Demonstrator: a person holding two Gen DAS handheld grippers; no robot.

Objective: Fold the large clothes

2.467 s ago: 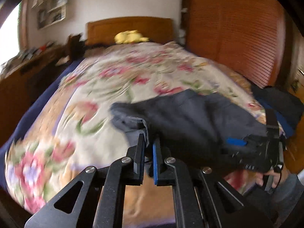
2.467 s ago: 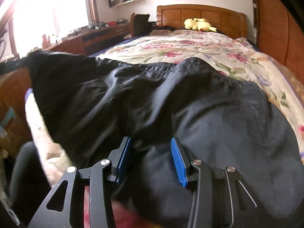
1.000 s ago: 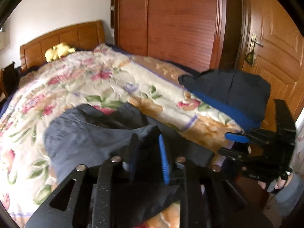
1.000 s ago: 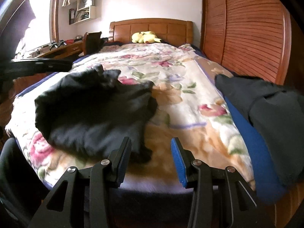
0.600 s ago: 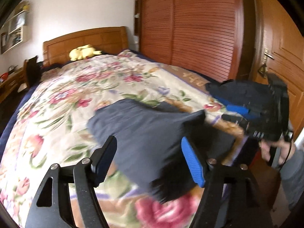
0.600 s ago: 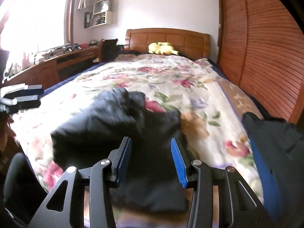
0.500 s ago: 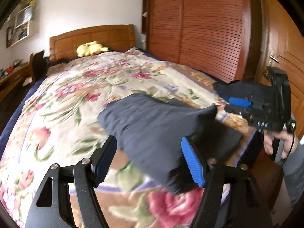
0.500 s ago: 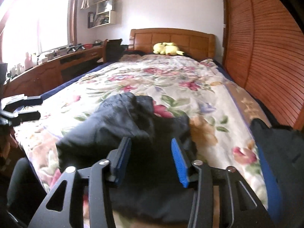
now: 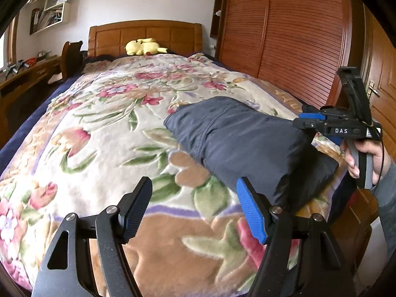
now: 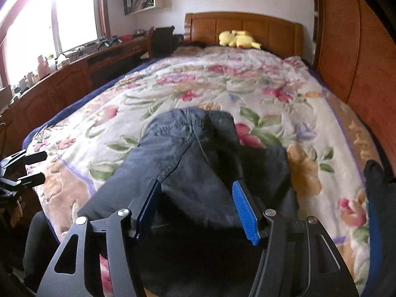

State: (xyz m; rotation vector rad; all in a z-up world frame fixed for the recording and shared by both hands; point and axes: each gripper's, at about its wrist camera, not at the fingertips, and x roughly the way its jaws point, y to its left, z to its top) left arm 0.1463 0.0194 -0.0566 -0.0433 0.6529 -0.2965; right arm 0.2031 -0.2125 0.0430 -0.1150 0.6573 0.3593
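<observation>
A dark navy garment (image 9: 235,143) lies folded in a thick bundle on the floral blanket (image 9: 99,128), near the bed's foot and right side. My left gripper (image 9: 193,210) stands open over bare blanket, left of the bundle, with nothing between its fingers. In the right wrist view the same garment (image 10: 198,153) lies just ahead of and under my right gripper (image 10: 196,210). Its jaws are opening and its pads stand clear of the cloth. The left wrist view shows the right gripper (image 9: 300,121) in a person's hand (image 9: 366,153) at the bundle's far end.
A second dark pile of clothes (image 10: 376,193) sits at the bed's right edge. A yellow plush toy (image 9: 143,47) lies by the wooden headboard (image 9: 143,34). A slatted wardrobe (image 9: 284,37) and a door (image 9: 381,79) stand on the right. A desk (image 10: 74,79) runs along the left.
My left gripper let go of the garment, opened wide and drew back to the left. My right gripper came over the bundle and its jaws widened. The garment now lies folded on the blanket.
</observation>
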